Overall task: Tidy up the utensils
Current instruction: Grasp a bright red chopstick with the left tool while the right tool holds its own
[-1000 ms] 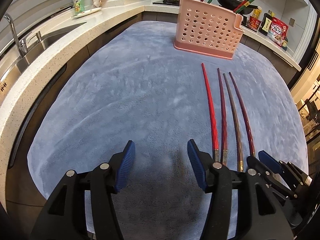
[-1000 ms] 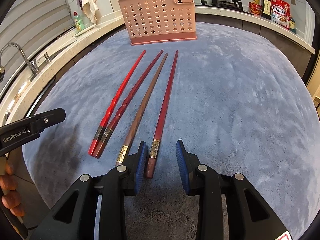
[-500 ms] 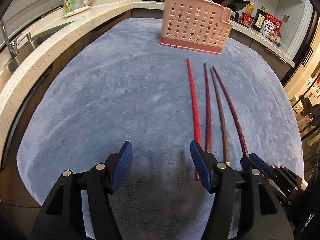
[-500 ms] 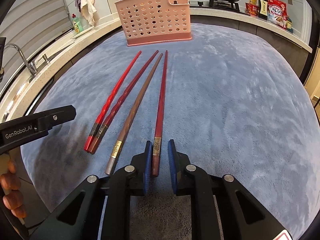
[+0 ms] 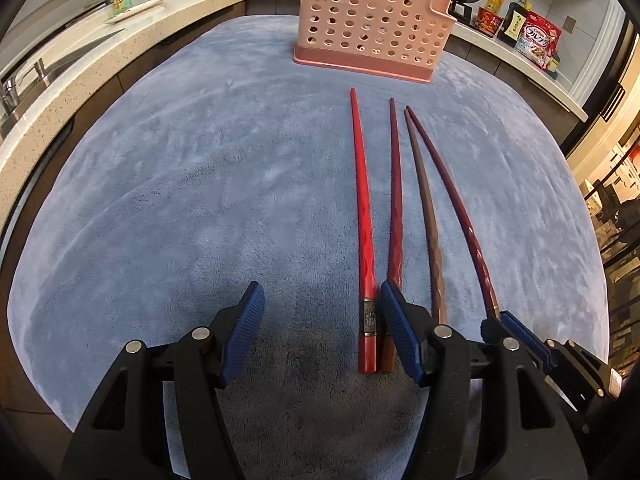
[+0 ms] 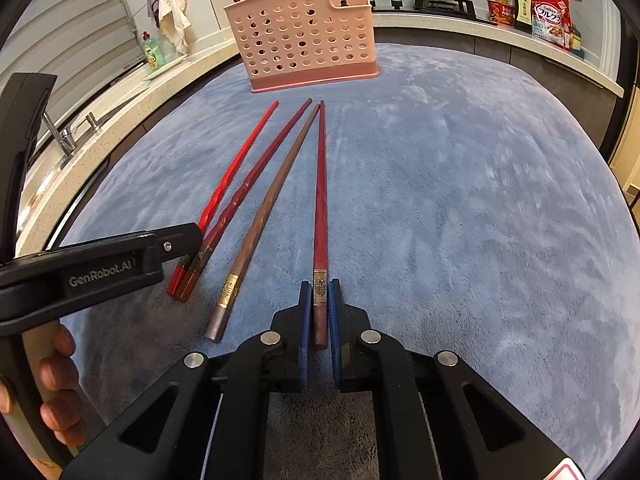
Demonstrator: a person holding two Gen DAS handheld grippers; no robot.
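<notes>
Right wrist view: right gripper point(image 6: 319, 312) fingers, just closing, clamp the rightmost dark red chopstick point(image 6: 320, 208) lying on the blue mat point(image 6: 460, 220).
Left gripper point(image 5: 320, 330) half open, holding nothing; lift level, keeping the tip clear before the pink holder point(image 6: 304, 36).

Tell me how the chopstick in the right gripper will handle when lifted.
The chopstick looks stiff, so it should rise as one straight rod. Gripped only near its butt end by the right gripper, whose jaws have just been closing, it may droop or pivot. Its glossy finish suggests it could slip.
</notes>
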